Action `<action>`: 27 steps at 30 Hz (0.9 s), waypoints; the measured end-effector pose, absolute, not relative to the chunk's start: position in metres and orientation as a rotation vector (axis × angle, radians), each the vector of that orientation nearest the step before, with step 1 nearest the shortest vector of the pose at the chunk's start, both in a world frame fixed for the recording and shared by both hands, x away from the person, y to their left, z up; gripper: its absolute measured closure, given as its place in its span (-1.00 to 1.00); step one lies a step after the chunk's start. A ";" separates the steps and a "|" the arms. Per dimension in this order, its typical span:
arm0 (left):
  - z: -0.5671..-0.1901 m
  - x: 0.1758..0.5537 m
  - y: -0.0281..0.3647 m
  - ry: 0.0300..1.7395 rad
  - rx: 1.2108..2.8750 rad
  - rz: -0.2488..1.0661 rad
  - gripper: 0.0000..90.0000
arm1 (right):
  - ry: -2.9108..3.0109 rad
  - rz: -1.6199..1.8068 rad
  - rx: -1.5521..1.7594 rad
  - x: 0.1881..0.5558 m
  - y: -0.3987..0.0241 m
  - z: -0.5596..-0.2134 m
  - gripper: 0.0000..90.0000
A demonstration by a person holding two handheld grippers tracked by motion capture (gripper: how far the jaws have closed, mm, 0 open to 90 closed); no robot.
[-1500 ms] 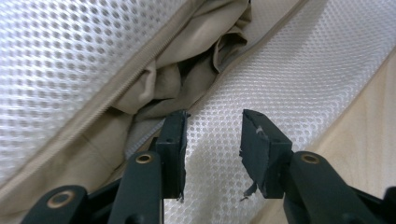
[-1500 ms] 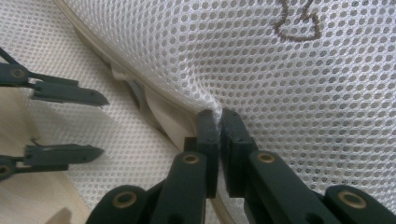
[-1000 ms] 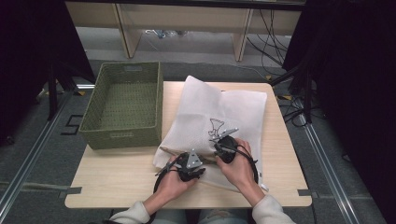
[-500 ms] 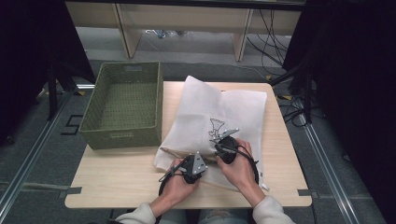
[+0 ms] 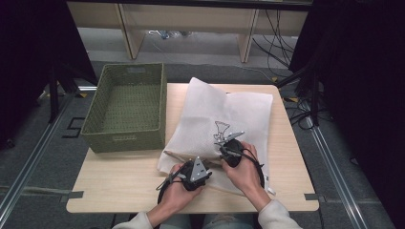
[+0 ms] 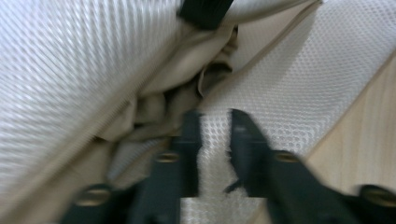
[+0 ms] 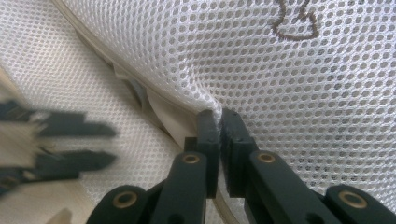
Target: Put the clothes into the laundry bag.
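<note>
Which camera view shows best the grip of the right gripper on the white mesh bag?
The right gripper view: the right gripper pinches a fold of the white mesh bag between its fingers. The high view shows the whole bag, the pinch hidden. The left gripper view shows a black tip at the bag's edge.

Both forearms reach in side by side. The left tongs (image 5: 196,172) have just been opening, jaws slightly apart. The right tongs (image 7: 218,119) are pinched closed, angled down.
</note>
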State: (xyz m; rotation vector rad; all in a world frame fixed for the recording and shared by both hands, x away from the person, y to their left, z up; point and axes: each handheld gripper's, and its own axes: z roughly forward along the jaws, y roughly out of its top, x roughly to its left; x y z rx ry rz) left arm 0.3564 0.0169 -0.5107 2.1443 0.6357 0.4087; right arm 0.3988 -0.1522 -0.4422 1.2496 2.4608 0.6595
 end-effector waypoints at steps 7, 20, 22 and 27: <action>-0.516 0.370 0.002 0.657 2.207 0.415 0.16 | 2.456 0.666 1.243 0.398 -0.152 -0.441 0.96; -0.517 0.377 -0.009 0.631 2.227 0.388 0.87 | 2.450 0.661 1.233 0.399 -0.153 -0.440 0.96; -0.516 0.376 -0.010 0.623 2.240 0.412 0.95 | 2.452 0.664 1.241 0.398 -0.153 -0.439 0.96; -0.513 0.371 -0.007 0.626 2.181 0.422 0.98 | 2.443 0.668 1.257 0.398 -0.154 -0.438 0.96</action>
